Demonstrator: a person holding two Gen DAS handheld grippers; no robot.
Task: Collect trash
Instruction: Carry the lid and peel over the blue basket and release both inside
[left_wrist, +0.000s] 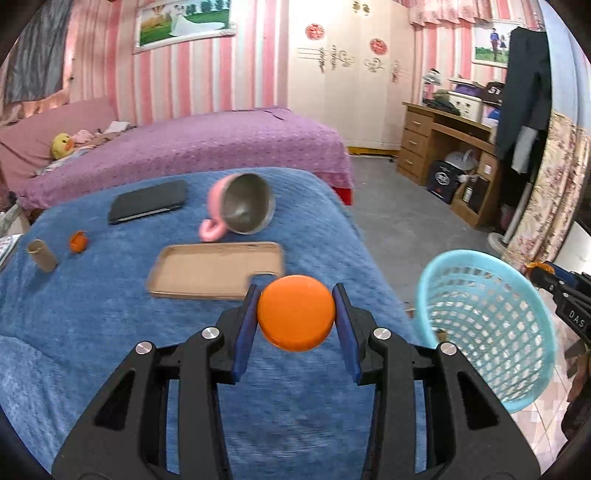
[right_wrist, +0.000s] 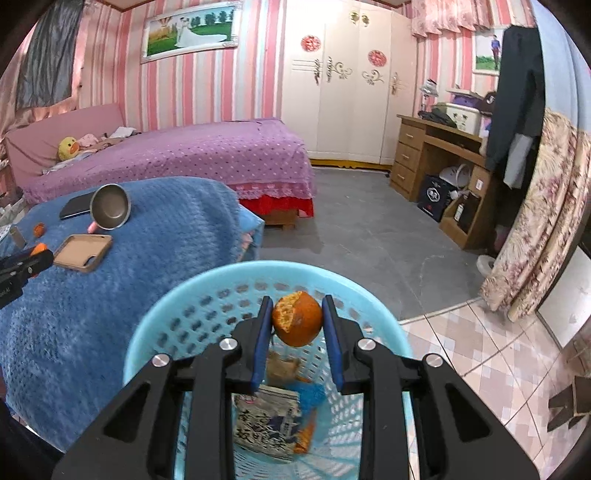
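place: home bedroom — purple bed | white wardrobe | wooden desk | wedding photo

Fuzzy blue cloth blanket, perforated plastic basket, dull metal bowl

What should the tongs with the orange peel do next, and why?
Probably open. The right tongs grip the torn orange peel right above the blue basket, where a wrapper already lies, so letting go should drop it in. The left tongs hold an orange lid over the bed.
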